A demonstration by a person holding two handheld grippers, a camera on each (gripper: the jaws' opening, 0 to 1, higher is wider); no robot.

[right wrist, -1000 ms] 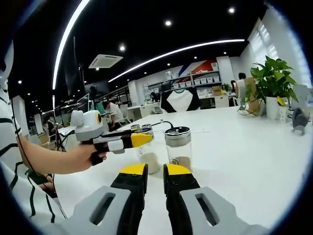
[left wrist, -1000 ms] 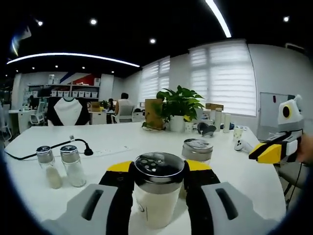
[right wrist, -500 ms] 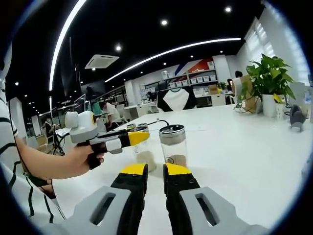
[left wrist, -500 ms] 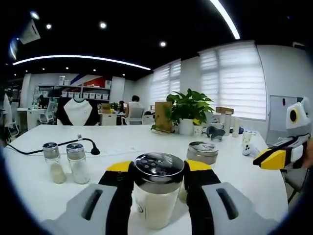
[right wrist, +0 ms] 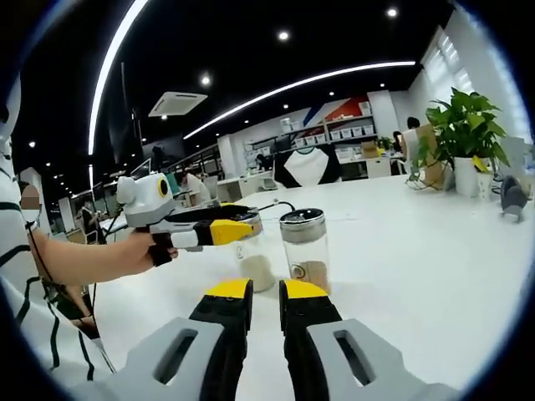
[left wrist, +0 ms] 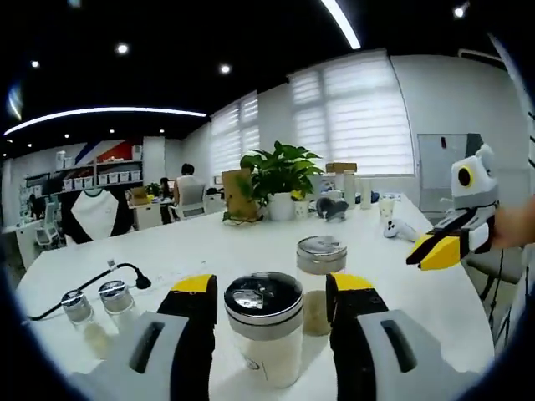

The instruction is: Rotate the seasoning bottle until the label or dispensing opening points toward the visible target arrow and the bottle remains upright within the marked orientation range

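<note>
Loosened left hand-held gripper (left wrist: 263,288), jaws now flanking seasoning bottle (left wrist: 264,327)

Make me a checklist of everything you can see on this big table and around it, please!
Surface: white table, bare in the middle.
Job's things: seasoning bottle upright with a shiny shaker lid, standing between the left gripper's jaws; target arrow: nothing seen.
Clutter: second jar just behind it; two small shakers side by side; potted plant at the far edge.
Grippers: left gripper open, gaps showing either side of the bottle; right gripper shut, holding nothing.
Cables: black cable ending in a plug on the table.
Surroundings: office with window blinds, shelves, ceiling lights.
</note>
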